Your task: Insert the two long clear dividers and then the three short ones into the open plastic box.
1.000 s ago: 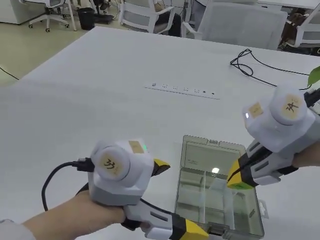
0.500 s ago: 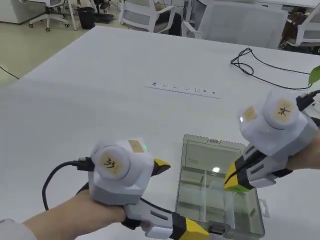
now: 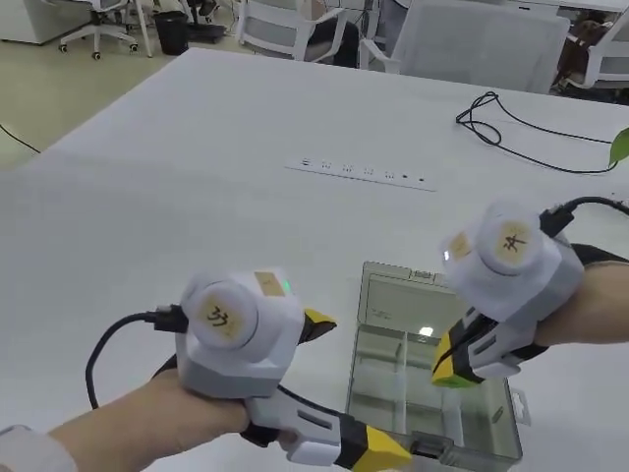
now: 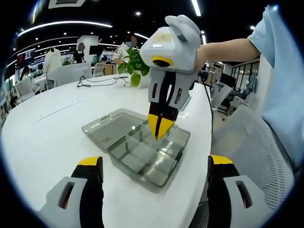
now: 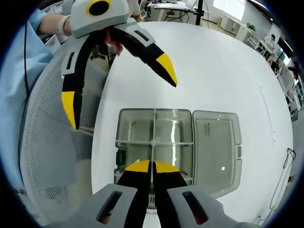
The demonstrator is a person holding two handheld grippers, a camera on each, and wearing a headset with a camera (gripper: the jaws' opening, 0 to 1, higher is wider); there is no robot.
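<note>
- Two clear dividers (image 5: 173, 142), at least, stand seated in the plastic box (image 5: 135, 126). They meet in a cross just ahead of the tips of the right tongs (image 5: 152, 165). Exact count uncertain: the plastic is clear and glare hides detail.
- Judgement: task part done. Five pieces go in by the task sentence, and fewer than five can be made out with confidence, so some probably remain. Which seated pieces are long and which short: cannot tell.
- Box position: directly below the right tongs, and ahead of the left tongs (image 4: 154, 160), framed between their two jaws. The lid (image 5: 216, 147) lies open and flat on the white table (image 3: 197, 197), on the side of the box away from the left tongs.
- Right tongs: jaws pressed together, yellow tips meeting, pointed down into the box. Whether a thin clear piece is nipped between them: cannot tell. Contact with the box floor or a wall: cannot tell.
- Left tongs: jaws spread wide, nothing between them, touching nothing. They are held just short of the near wall of the box.
</note>
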